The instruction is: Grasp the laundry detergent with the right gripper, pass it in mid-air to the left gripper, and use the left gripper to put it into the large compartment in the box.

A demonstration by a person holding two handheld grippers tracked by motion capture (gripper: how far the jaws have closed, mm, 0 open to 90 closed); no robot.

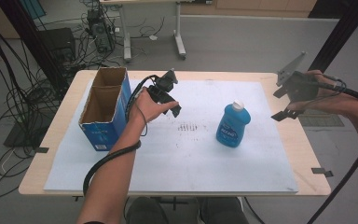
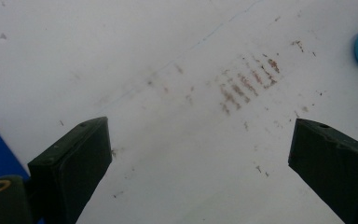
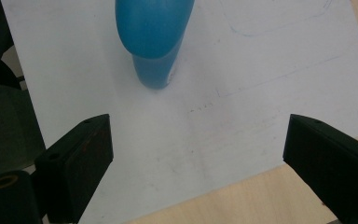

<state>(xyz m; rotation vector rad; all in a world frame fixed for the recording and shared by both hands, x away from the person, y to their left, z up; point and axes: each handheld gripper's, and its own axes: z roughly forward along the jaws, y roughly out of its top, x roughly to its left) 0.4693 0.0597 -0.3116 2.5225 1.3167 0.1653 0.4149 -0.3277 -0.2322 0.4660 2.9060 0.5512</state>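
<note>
Now: both jaw pairs spread, empty. Blue bottle (image 1: 233, 125) upright on white mat (image 1: 191, 158), ahead of my right gripper (image 1: 286, 113), well apart. Left gripper (image 1: 173, 108) farther off, by cardboard box (image 1: 105, 108).

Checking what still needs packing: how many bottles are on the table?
1. The blue bottle stands upright on the white mat, right of centre. The inside of the open cardboard box is partly hidden.
</note>
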